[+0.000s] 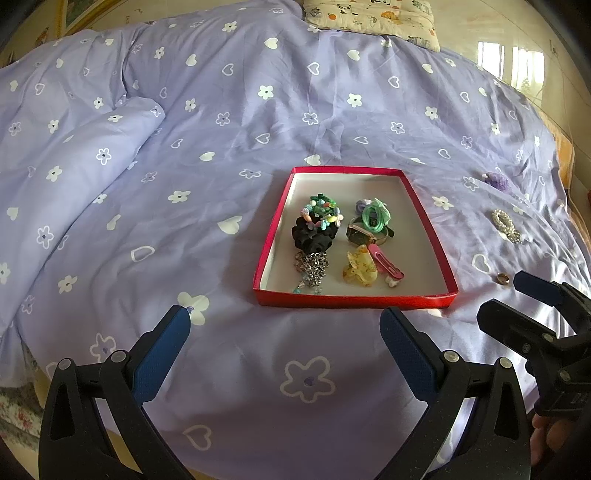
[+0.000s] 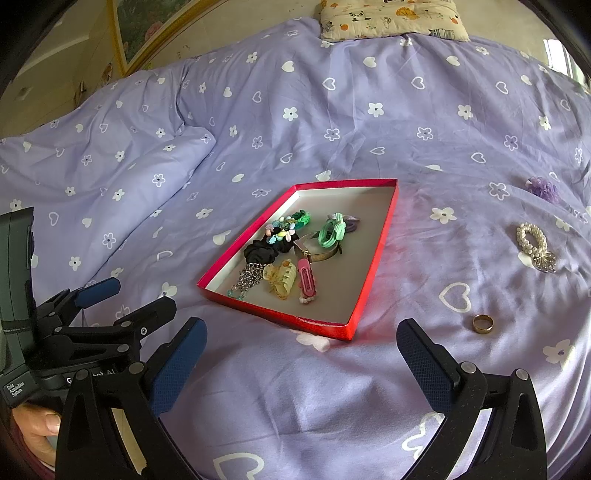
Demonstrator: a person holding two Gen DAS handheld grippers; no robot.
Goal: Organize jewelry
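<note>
1. Nearest in, your left gripper (image 1: 284,325) hung over the purple bedspread (image 1: 229,362) with its fingers spread wide and nothing between them; your right gripper (image 2: 301,338) was splayed just the same, empty, low over the cloth.
2. Just past your right fingers, a gold ring (image 2: 482,324) lay loose on the spread, right of the red tray (image 2: 373,258); apart from it, not touching.
3. In the tray sat the sorted pieces: a silver chain (image 1: 312,267), a yellow claw clip (image 1: 360,267), a pink hair clip (image 1: 386,264), a black scrunchie (image 1: 312,238), a watch (image 1: 360,232), green hair ties (image 1: 375,216).
4. Further right, a pearl bracelet (image 2: 533,245) was out on the cloth; beyond it, a purple scrunchie (image 2: 543,190); a patterned pillow (image 2: 391,18) at the far end.
</note>
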